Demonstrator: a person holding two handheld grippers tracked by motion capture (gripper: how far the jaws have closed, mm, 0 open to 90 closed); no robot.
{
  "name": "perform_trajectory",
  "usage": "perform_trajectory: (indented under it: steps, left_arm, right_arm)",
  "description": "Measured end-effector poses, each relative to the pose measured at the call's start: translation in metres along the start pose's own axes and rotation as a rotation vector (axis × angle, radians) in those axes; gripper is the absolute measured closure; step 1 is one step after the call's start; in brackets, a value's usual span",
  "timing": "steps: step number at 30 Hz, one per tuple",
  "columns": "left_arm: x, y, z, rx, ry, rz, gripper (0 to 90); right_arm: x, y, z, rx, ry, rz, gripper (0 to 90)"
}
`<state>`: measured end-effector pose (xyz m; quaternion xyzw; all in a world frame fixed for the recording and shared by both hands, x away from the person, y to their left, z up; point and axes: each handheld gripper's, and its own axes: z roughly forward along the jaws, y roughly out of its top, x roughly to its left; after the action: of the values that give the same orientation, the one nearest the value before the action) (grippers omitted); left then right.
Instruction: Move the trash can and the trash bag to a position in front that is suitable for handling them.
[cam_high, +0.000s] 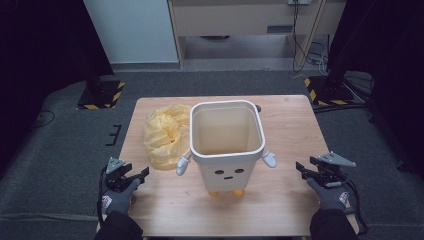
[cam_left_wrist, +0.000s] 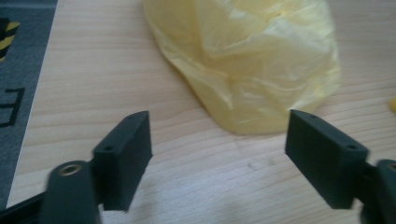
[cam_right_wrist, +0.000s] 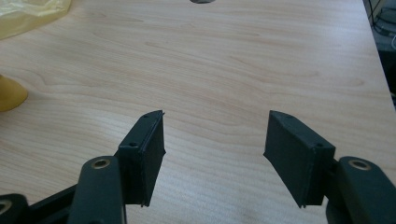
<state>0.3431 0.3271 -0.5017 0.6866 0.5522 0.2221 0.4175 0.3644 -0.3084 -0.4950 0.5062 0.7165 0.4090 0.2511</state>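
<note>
Yellow plastic bag (cam_high: 166, 136) lies crumpled on the tabletop (cam_high: 290, 135), touching the white bin (cam_high: 227, 145) at the bin's nine o'clock. The work looks barely begun, probably lining the bin. The left claw (cam_high: 131, 176) hovers at the bag's seven o'clock, spread and empty, aimed at it; next it should reach in and pinch an edge. The right claw (cam_high: 306, 169) waits spread at the bin's four o'clock, both hands held low.

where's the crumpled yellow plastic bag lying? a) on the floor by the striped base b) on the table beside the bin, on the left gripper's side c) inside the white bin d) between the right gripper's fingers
b: the crumpled yellow plastic bag lies on the wooden table beside the white bin, ahead of the open left gripper, and nothing is between that gripper's fingers.
</note>
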Motion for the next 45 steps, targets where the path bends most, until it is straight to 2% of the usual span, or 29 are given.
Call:
perform_trajectory:
  steps: [4, 6, 11, 13, 15, 20, 24, 29, 33, 39, 41, 42, 43, 45]
  left_arm:
    - [-0.006, 0.011, -0.011, -0.039, 0.009, 0.092, 27.4]
    - [-0.007, 0.015, -0.018, -0.078, -0.002, 0.108, 27.6]
    - [-0.009, 0.025, -0.038, -0.159, 0.006, 0.126, 30.3]
    - [-0.012, 0.031, -0.045, -0.192, -0.005, 0.114, 31.2]
    - [-0.017, 0.038, -0.051, -0.227, -0.016, 0.130, 31.4]
    - [-0.036, 0.055, -0.064, -0.273, -0.049, 0.197, 31.8]
    - [-0.049, 0.064, -0.074, -0.316, -0.087, 0.211, 34.1]
    - [-0.067, 0.074, -0.080, -0.337, -0.147, 0.228, 34.9]
    - [-0.083, 0.078, -0.083, -0.346, -0.189, 0.237, 35.0]
    - [-0.109, 0.078, -0.087, -0.358, -0.233, 0.280, 36.1]
    - [-0.118, 0.077, -0.086, -0.349, -0.240, 0.298, 35.6]
    - [-0.126, 0.075, -0.085, -0.338, -0.250, 0.310, 35.2]
    - [-0.126, 0.075, -0.085, -0.338, -0.250, 0.310, 35.2]
    - [-0.132, 0.074, -0.082, -0.335, -0.259, 0.341, 35.2]
  right_arm:
    - [0.003, 0.009, -0.002, -0.036, 0.006, 0.001, 38.0]
    - [0.005, 0.015, -0.002, -0.044, 0.000, -0.013, 38.2]
    - [0.010, 0.028, -0.006, -0.080, 0.014, -0.030, 38.7]
    - [0.013, 0.035, -0.008, -0.102, 0.024, -0.037, 39.2]
    - [0.015, 0.042, -0.011, -0.132, 0.034, -0.035, 39.2]
    - [0.019, 0.062, -0.023, -0.195, 0.064, -0.028, 39.3]
    - [0.024, 0.071, -0.034, -0.219, 0.093, -0.026, 38.9]
    - [0.030, 0.079, -0.040, -0.230, 0.116, -0.036, 38.4]
    - [0.039, 0.086, -0.044, -0.232, 0.136, -0.065, 37.9]
    - [0.054, 0.095, -0.052, -0.246, 0.179, -0.096, 38.4]
    - [0.060, 0.097, -0.055, -0.252, 0.202, -0.103, 39.1]
    - [0.066, 0.099, -0.056, -0.258, 0.244, -0.104, 39.1]
    - [0.066, 0.099, -0.056, -0.258, 0.244, -0.104, 39.1]
    - [0.071, 0.100, -0.056, -0.255, 0.277, -0.108, 39.1]
